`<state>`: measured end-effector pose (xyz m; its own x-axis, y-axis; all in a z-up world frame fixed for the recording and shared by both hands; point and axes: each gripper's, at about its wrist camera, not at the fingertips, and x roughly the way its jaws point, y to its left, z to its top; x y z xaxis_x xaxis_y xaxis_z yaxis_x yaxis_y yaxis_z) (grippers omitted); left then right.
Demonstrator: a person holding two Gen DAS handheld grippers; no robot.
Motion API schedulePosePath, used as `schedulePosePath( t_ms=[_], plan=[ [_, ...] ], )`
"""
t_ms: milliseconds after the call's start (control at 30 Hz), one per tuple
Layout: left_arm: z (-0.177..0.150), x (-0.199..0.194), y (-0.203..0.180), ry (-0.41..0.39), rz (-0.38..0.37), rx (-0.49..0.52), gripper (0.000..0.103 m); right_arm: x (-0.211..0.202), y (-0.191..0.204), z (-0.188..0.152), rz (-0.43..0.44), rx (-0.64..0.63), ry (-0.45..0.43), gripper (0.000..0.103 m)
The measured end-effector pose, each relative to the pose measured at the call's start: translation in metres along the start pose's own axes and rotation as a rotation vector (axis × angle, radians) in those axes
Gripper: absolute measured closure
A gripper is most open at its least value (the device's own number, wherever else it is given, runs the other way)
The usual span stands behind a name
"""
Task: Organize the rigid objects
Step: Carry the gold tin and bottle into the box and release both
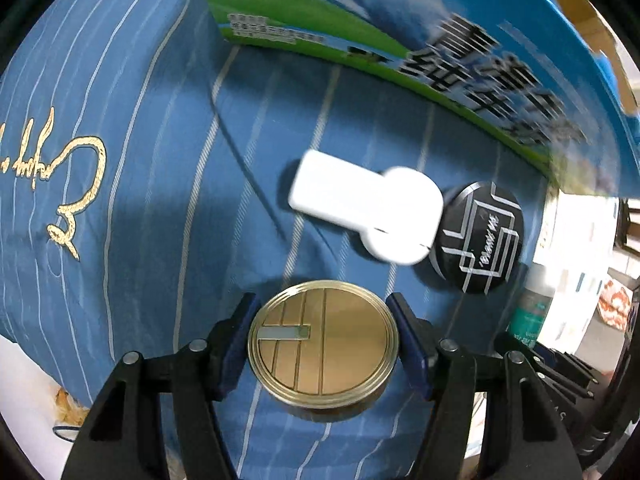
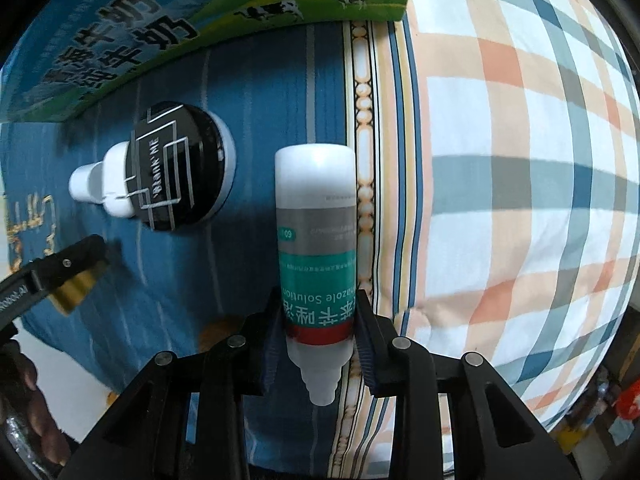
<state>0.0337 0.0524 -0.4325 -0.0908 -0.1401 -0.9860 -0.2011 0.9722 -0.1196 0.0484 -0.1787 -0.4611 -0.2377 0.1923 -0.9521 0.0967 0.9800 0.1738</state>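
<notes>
My left gripper (image 1: 324,312) is shut on a round gold tin (image 1: 322,346), held just above the blue striped bedcover (image 1: 160,200). Beyond it lie a white bottle (image 1: 360,204) and a black round tin (image 1: 478,236) side by side, touching. My right gripper (image 2: 318,316) is shut on a white bottle with a teal label (image 2: 316,240), cap end toward the camera. The black tin (image 2: 176,168) and the white bottle (image 2: 100,184) also show in the right wrist view, left of the held bottle. The left gripper (image 2: 68,268) with the gold tin shows at that view's left edge.
A blue and green milk carton box (image 1: 400,40) stands behind the objects; it also shows in the right wrist view (image 2: 120,40). A plaid quilt (image 2: 520,160) fills the right. The held teal bottle (image 1: 532,312) shows at the left wrist view's right edge.
</notes>
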Motion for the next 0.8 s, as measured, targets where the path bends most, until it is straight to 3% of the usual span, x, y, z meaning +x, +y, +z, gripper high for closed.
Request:
schedulePosePath(
  t_ms=[400, 500, 800],
  plan=[
    [-0.031, 0.01, -0.047, 0.004, -0.001, 0.033, 0.041, -0.024, 0.0, -0.016, 0.088, 0.005, -0.03, 0.069],
    [-0.018, -0.006, -0.059, -0.002, -0.011, 0.032, 0.041, -0.029, 0.001, -0.016, 0.103, -0.002, -0.036, 0.069],
    [-0.034, -0.076, -0.074, -0.055, -0.129, 0.06, 0.041, -0.066, -0.003, -0.025, 0.187, -0.036, -0.094, 0.069]
  ],
)
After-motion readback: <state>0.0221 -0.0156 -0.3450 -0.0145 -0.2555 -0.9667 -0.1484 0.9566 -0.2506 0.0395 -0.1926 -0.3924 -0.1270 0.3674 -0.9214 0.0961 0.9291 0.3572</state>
